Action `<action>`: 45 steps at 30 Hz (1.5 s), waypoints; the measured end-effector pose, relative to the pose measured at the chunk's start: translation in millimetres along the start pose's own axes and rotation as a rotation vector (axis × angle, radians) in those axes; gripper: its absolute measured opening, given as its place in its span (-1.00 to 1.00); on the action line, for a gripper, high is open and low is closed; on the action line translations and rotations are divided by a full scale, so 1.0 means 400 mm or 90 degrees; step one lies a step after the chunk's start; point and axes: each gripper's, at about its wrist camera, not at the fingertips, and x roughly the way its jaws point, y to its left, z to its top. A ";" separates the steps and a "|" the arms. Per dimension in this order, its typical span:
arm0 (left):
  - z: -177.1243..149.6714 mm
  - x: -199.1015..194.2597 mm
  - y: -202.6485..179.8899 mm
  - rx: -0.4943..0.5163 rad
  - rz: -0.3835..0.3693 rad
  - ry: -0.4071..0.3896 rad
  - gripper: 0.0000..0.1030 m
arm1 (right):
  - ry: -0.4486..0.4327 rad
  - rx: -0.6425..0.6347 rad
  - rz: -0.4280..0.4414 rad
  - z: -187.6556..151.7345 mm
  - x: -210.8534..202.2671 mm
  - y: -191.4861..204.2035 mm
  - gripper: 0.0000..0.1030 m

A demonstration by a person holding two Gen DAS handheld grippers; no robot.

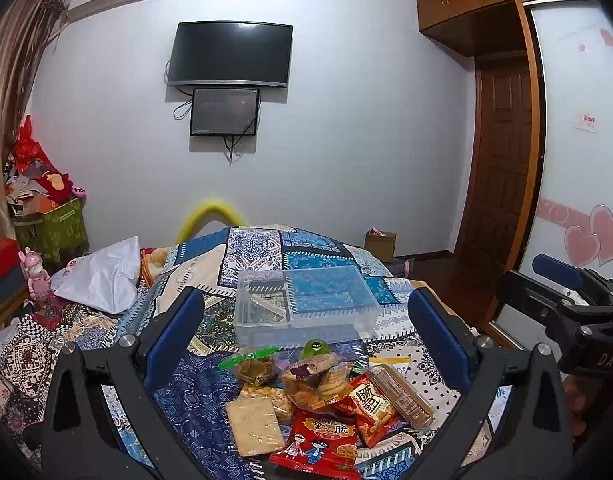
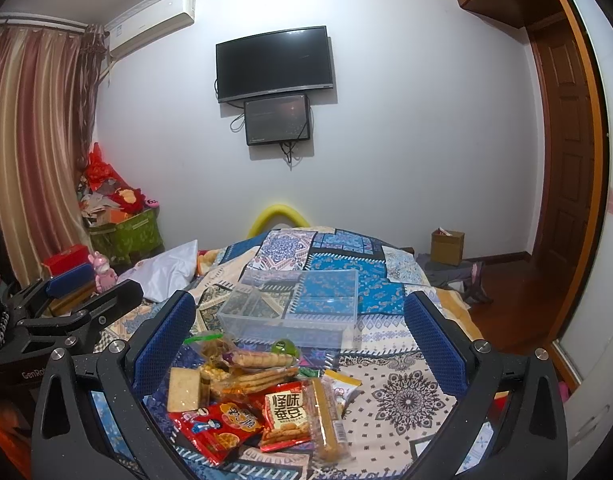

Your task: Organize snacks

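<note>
A heap of wrapped snacks [image 1: 318, 400] lies on the patterned bedspread [image 1: 210, 396]: red packets, biscuit packs, a beige cracker slab and a green-lidded cup. In the right wrist view the same snacks [image 2: 258, 392] sit left of centre. Beyond them stands a clear plastic box [image 1: 306, 304] with a divider, seen too as the box [image 2: 294, 308]. My left gripper [image 1: 306, 328] hovers above the heap, wide open, nothing between its blue pads. My right gripper [image 2: 302, 332] is likewise open and empty. Each gripper shows in the other's view: right gripper [image 1: 566, 292], left gripper [image 2: 66, 292].
A white pillow [image 1: 102, 280] and a pink toy figure [image 1: 36, 276] lie at the bed's left. A green box of clutter [image 2: 126, 232] stands by the curtain. A cardboard box [image 2: 446, 246] sits on the wood floor right of the bed. A television [image 1: 230, 54] hangs on the far wall.
</note>
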 end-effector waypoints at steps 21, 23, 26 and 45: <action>-0.027 0.055 0.024 0.001 -0.006 0.034 1.00 | 0.053 0.017 0.014 -0.023 0.054 -0.016 1.00; -0.041 0.077 0.034 -0.007 -0.009 0.058 1.00 | 0.073 0.029 0.023 -0.035 0.070 -0.026 1.00; -0.065 0.110 0.053 -0.026 -0.017 0.090 1.00 | 0.105 0.044 0.015 -0.059 0.099 -0.045 1.00; -0.278 0.307 0.146 -0.051 0.035 0.291 0.44 | 0.264 0.017 -0.008 -0.207 0.247 -0.094 0.61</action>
